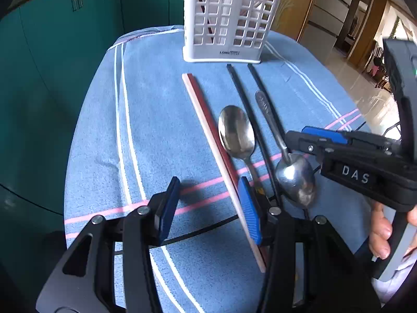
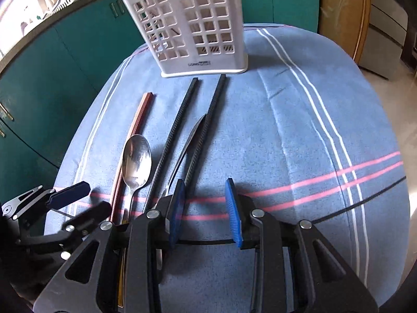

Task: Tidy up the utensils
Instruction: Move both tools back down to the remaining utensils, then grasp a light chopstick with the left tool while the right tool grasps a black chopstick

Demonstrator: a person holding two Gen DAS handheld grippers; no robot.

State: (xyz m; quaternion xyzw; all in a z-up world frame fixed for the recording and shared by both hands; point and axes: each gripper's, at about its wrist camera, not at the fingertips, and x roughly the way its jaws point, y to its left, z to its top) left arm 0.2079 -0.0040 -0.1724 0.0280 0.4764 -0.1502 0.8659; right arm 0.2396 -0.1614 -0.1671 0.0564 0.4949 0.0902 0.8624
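The left gripper (image 1: 208, 208) stands wide open and holds nothing; its right blue pad (image 1: 249, 210) sits against the paired red-and-tan chopsticks (image 1: 208, 125) lying on the blue striped cloth (image 1: 156, 104). The right gripper (image 2: 206, 210) is also spread wide and holds nothing, low over the cloth, its left pad (image 2: 177, 208) just beside a black chopstick (image 2: 208, 130). Beyond lie two steel spoons: one (image 1: 235, 133) with its bowl toward the far side, the other (image 1: 294, 177) with its bowl near. A second black chopstick (image 2: 177, 127) lies parallel. Farthest stands the white slotted utensil holder (image 1: 226, 18), upright.
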